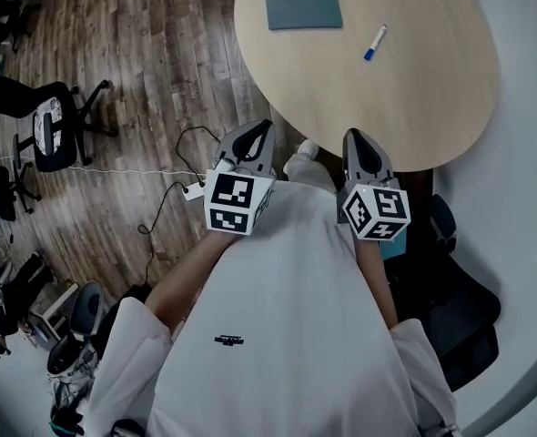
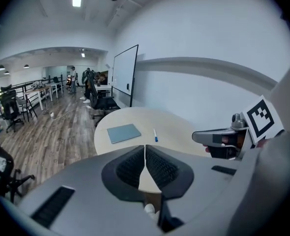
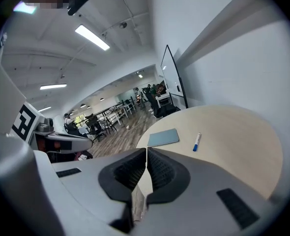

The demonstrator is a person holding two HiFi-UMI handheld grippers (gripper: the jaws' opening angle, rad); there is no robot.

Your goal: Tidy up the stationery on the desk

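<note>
Grey notebook, blue-capped marker on table; shirt print unreadable.

The left gripper is seen with jaws pressed together. Beyond, a grey notebook and a blue-tipped marker are laid apart on a round table

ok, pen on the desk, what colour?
The pen is white with a blue end. The head view shows it best.
</note>
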